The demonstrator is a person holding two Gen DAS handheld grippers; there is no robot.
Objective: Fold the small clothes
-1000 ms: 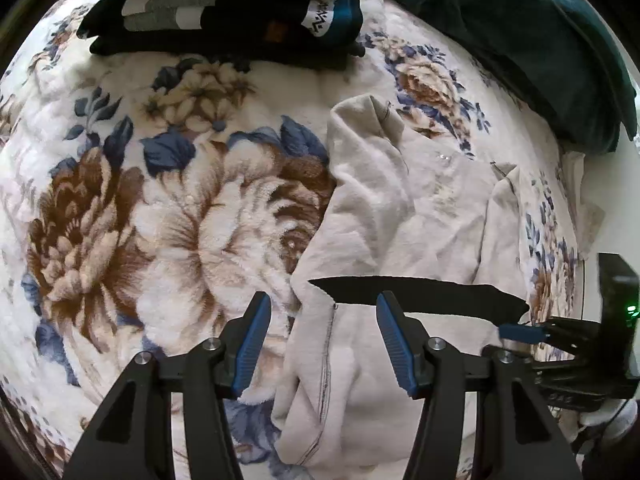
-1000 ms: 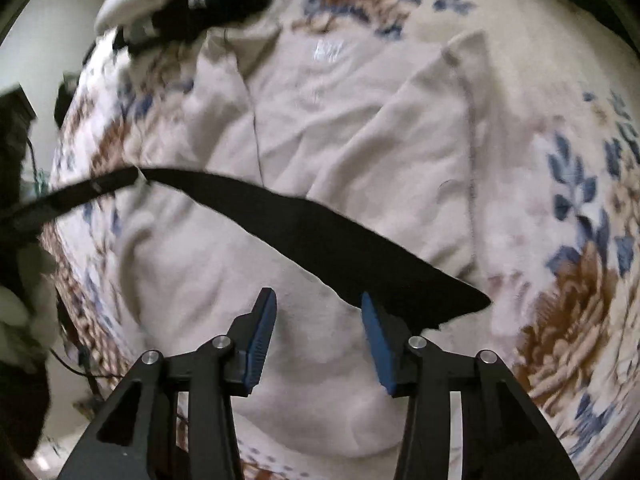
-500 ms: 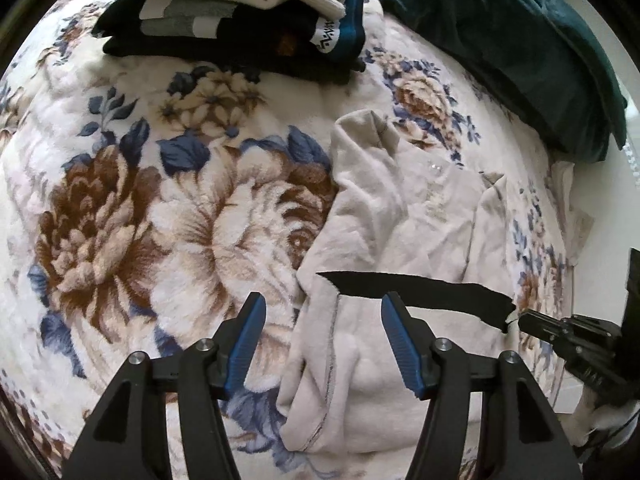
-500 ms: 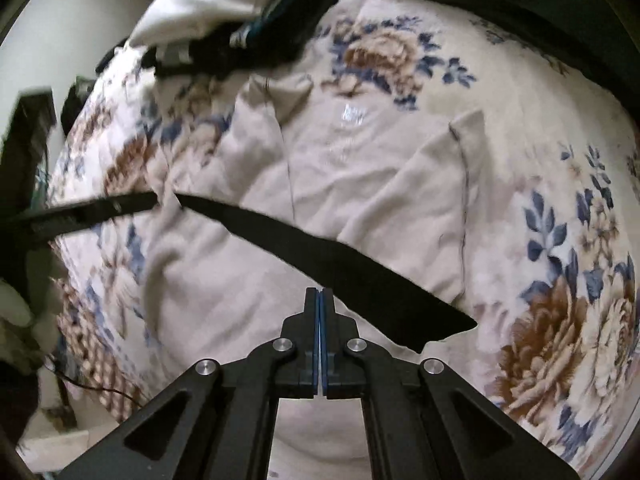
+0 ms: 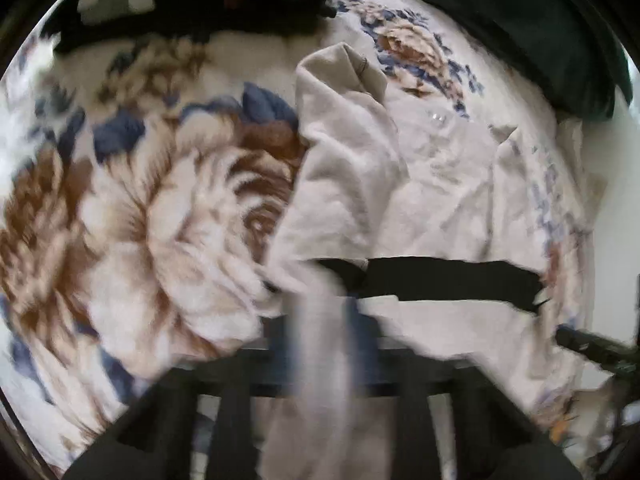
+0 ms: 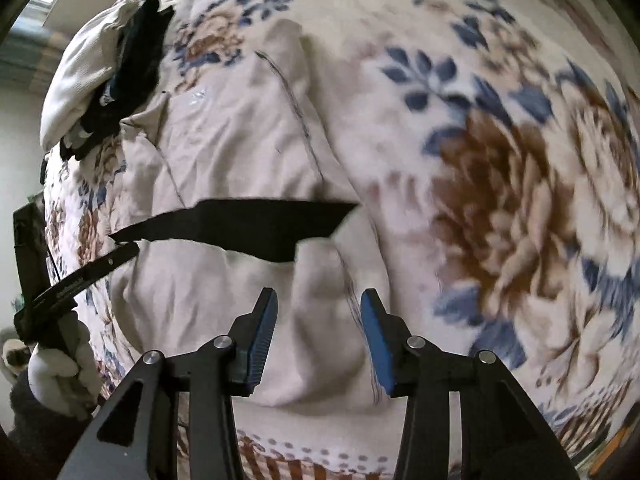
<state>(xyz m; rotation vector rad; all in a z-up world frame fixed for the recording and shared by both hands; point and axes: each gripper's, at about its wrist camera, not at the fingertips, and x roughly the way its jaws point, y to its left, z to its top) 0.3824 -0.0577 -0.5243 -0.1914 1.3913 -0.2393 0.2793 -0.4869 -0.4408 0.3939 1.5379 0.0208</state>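
On the floral fleece blanket [image 6: 500,184], the left gripper [image 5: 320,320] is closing on the cream fleece garment's [image 6: 224,148] edge; the right gripper [image 6: 318,330] is opening above it.

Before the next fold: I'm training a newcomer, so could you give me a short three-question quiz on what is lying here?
1. True or false: the beige fleece garment lies on a floral plush blanket.
2. What sits near the garment's far end? A) a stack of folded dark and white clothes B) a wicker basket C) a pair of shoes
3. Fill in: the bulky cloth at the upper right of the left wrist view is dark ____.
Key: 1 true; 2 A; 3 teal.
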